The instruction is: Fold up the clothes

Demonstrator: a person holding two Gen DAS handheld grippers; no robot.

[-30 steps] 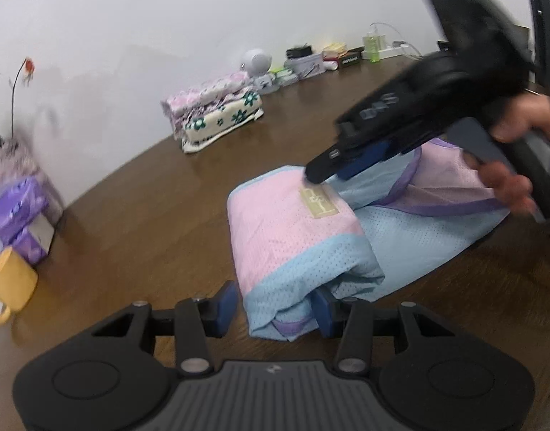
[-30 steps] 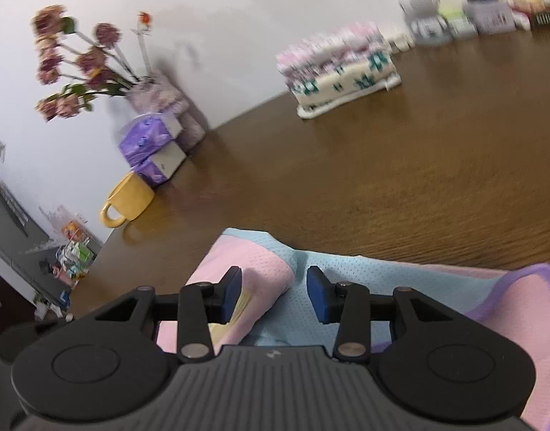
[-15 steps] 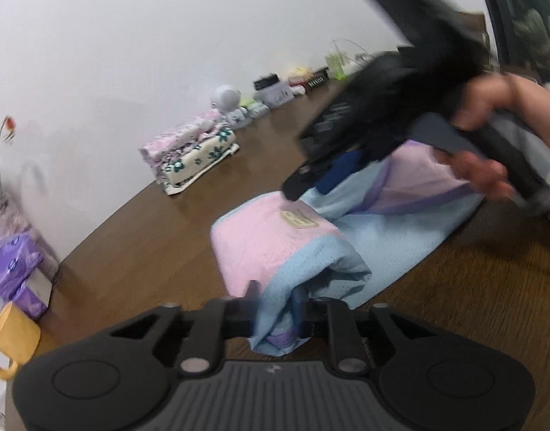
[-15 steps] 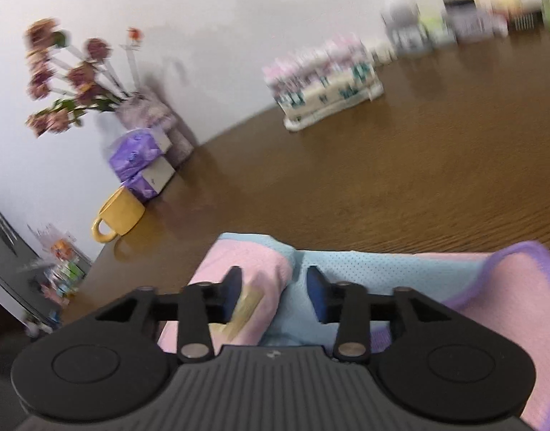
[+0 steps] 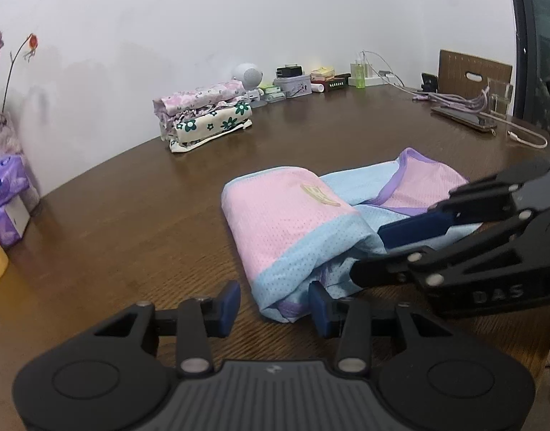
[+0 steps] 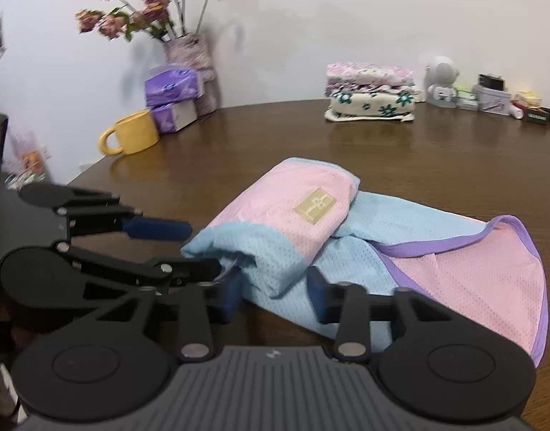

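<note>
"DAS" embossed on right gripper (image 5: 368, 251) body; other labels illegible.

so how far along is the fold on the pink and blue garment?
Done: a stack of folded clothes sits by the wall, and one end of the pink and blue garment is folded over. In hand: nothing; left claw and right claw are open. Left: the purple-trimmed end lies unfolded.

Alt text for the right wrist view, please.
A half-folded pink and blue garment lies on a brown table, with the open right gripper at its near edge. The open left gripper reaches in from the left.
</note>
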